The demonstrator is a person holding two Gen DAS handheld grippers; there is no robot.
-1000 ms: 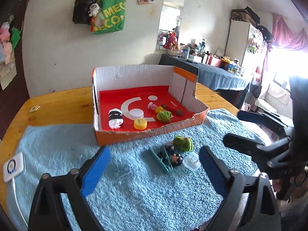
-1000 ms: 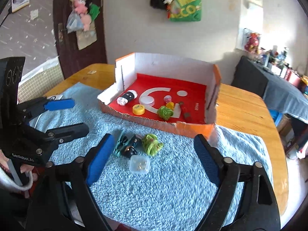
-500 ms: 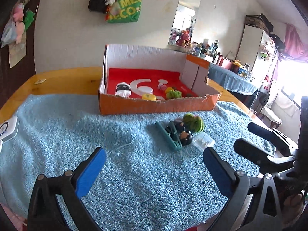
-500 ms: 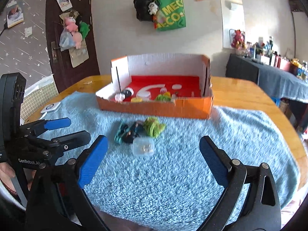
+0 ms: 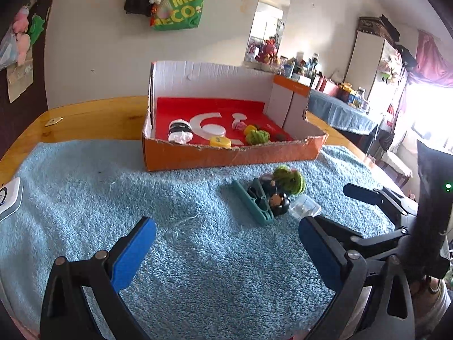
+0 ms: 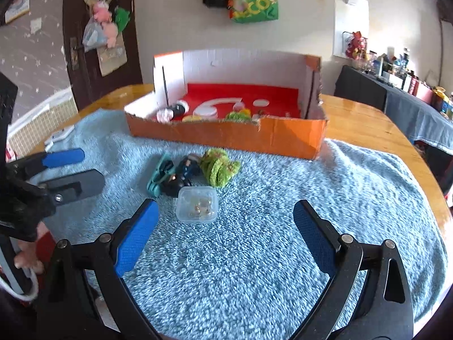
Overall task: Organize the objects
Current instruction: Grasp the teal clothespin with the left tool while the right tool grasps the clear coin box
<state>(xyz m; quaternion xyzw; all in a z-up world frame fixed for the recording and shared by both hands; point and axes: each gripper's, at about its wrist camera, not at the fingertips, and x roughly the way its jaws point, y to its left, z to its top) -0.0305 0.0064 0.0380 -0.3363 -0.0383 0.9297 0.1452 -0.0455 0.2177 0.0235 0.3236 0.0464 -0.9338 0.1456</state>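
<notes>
An orange cardboard box with a red floor stands at the far side of a blue towel. It holds several small items, among them a yellow cap and a green yarn ball. In front of it lie a teal clip, dark figurines, a green yarn scrunchie and a clear plastic case. My left gripper is open and empty. My right gripper is open, just short of the clear case.
The towel covers a wooden table. A white device lies at the towel's left edge. Each gripper shows in the other's view, the right one and the left one. A dark side table stands at the right.
Both grippers have dropped lower and moved closer to the pile on the towel. The right gripper now frames the clear case more closely. Both stay open.
</notes>
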